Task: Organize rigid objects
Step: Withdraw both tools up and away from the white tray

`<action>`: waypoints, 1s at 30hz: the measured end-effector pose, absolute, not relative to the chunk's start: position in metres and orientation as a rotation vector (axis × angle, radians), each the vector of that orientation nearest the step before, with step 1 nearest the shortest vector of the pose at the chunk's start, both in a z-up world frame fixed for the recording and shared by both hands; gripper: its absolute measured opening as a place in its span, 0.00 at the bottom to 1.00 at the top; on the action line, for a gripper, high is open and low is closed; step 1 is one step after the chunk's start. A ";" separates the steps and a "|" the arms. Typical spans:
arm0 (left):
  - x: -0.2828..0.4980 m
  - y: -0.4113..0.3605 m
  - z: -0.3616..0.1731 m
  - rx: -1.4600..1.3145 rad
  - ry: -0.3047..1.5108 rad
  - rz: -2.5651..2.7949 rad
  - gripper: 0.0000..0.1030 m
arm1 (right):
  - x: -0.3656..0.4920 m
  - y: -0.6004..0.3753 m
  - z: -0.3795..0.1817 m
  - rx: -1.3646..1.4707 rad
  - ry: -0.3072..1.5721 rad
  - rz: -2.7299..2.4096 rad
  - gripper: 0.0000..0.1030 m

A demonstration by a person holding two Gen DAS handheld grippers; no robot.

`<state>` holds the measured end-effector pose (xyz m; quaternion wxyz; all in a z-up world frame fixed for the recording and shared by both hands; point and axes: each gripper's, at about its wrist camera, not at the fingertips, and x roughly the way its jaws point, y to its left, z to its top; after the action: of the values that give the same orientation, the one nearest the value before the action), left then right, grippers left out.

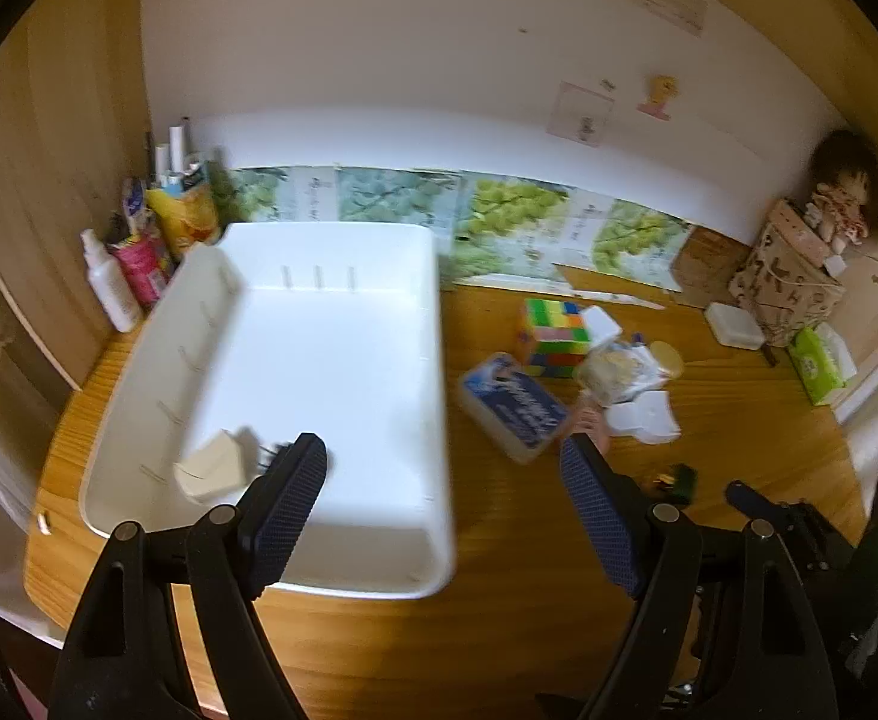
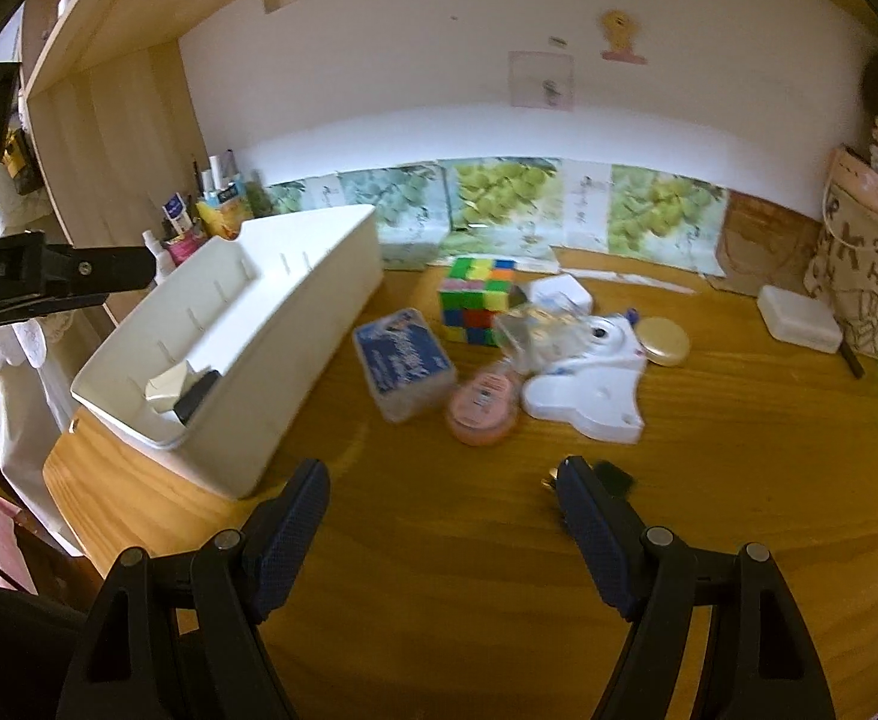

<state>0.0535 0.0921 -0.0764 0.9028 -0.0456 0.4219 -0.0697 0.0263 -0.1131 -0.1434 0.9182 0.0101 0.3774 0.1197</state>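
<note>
Here we have both hand tools empty and spread: the left gripper (image 1: 442, 450) hangs over the near edge of the white bin (image 1: 139, 414), and the right gripper (image 2: 442, 474) hovers above bare wooden desk (image 2: 469, 570), nothing between its pads. The loose pile lies ahead of the right gripper and slightly beyond its reach. We count 1 colour cube (image 2: 478, 300), 1 blue-labelled box (image 2: 403, 360), 1 pink round case (image 2: 481, 405), 1 white plastic gadget (image 2: 589, 387), 1 gold lid (image 2: 667, 341), 1 clear wrapped item (image 2: 535, 327) and 1 small dark clip (image 2: 613, 477) just beside the right fingertip. Inside the bin, to the left of the left gripper, sit 2 pieces already: 1 cream block (image 1: 214, 468) and 1 dark one, only clear in the right wrist view. We judge the cube light, stiff and smooth-faced, best taken across 2 opposite flat sides. The box looks light too, and should be pinched across its narrow width. The round case may slip; grip across its diameter.
</note>
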 end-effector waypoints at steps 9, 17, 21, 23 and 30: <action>0.049 0.048 -0.084 -0.097 0.915 -0.133 0.81 | 0.030 -0.155 -0.156 0.024 0.830 0.266 0.77; 0.050 0.022 -0.096 -0.154 0.964 -0.093 0.81 | 0.037 -0.179 -0.165 -0.057 0.843 0.316 0.77; 0.054 0.011 -0.101 -0.175 0.977 -0.062 0.81 | 0.041 -0.185 -0.170 -0.108 0.832 0.353 0.77; 0.057 0.008 -0.102 -0.184 0.983 -0.050 0.81 | 0.043 -0.186 -0.173 -0.134 0.828 0.376 0.77; 0.070 -0.009 -0.113 -0.183 1.043 -0.033 0.81 | 0.053 -0.186 -0.182 -0.193 0.819 0.468 0.77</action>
<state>0.0697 -0.0094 -0.1131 0.8630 -0.0874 0.4973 -0.0158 0.0528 -0.1861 -0.1822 0.8864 -0.0928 0.3939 0.2249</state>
